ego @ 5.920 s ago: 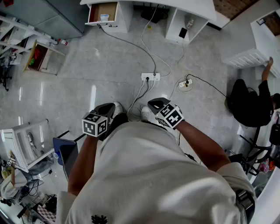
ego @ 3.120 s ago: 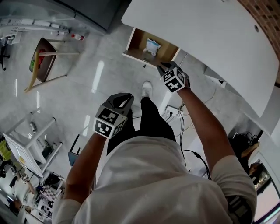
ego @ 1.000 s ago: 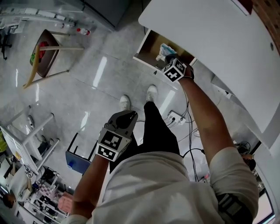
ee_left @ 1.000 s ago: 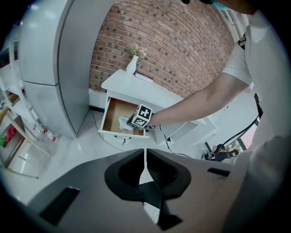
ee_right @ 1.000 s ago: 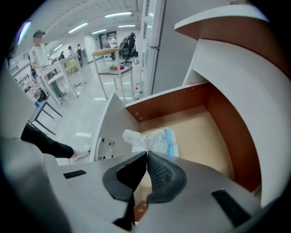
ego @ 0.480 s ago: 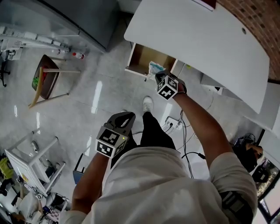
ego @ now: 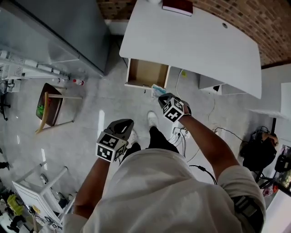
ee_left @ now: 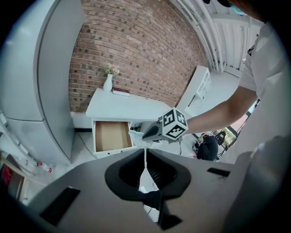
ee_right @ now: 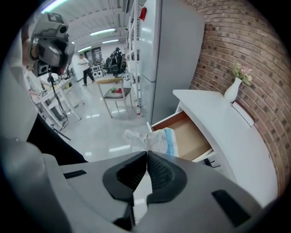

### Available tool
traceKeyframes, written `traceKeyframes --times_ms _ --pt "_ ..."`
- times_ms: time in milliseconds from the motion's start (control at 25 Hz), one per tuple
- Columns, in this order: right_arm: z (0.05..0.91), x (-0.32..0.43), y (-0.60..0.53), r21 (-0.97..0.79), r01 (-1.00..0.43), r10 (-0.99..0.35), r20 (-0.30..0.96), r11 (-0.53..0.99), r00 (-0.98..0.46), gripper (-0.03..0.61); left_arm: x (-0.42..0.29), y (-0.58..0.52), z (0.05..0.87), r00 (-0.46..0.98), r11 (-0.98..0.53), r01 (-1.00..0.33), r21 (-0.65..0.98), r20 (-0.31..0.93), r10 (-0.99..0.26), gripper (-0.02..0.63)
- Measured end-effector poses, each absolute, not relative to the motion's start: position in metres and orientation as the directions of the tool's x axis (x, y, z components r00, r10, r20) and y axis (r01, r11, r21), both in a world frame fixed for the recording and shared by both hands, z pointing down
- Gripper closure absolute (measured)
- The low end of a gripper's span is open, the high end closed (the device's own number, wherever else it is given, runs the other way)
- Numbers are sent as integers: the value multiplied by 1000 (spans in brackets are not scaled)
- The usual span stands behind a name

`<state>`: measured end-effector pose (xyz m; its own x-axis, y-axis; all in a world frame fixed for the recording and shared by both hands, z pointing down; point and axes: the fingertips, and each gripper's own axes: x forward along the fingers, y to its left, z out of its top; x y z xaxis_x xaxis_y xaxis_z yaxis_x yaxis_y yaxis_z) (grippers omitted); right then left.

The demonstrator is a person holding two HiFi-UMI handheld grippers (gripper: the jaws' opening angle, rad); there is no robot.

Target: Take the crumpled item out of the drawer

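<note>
The crumpled white and blue item point(ego: 158, 90) hangs in front of the open drawer point(ego: 146, 73), outside it, with my right gripper point(ego: 162, 97) shut on it. In the right gripper view the crumpled item point(ee_right: 153, 139) sticks out past the closed jaws of that gripper point(ee_right: 146, 153), and the wooden drawer point(ee_right: 187, 135) beyond shows a bare bottom. My left gripper point(ego: 123, 124) hangs lower left over the floor, jaws shut on nothing. From the left gripper point(ee_left: 145, 153) I see the drawer point(ee_left: 111, 135) and the item point(ee_left: 135, 134) at the right gripper's tip.
The drawer belongs to a white desk point(ego: 191, 41) against a brick wall, with a vase point(ee_right: 232, 90) and a dark red book point(ego: 178, 6) on top. A grey cabinet point(ego: 59, 32) stands left of it. Cables and a power strip point(ego: 178, 133) lie on the floor.
My right gripper went into the drawer, closed on the crumpled item and drew back with it. The item now hangs outside the drawer front. The left gripper stayed low.
</note>
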<state>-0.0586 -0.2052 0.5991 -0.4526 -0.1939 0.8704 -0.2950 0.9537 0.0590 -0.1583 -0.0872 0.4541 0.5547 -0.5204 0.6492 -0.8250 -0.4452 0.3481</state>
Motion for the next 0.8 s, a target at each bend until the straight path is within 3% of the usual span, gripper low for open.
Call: traceKeyframes --times_ms 800 --pt "485 -57 -5 1 -473 -280 808 881 -519 548 -192 19 436 616 -565 -759 324 641 -459 583"
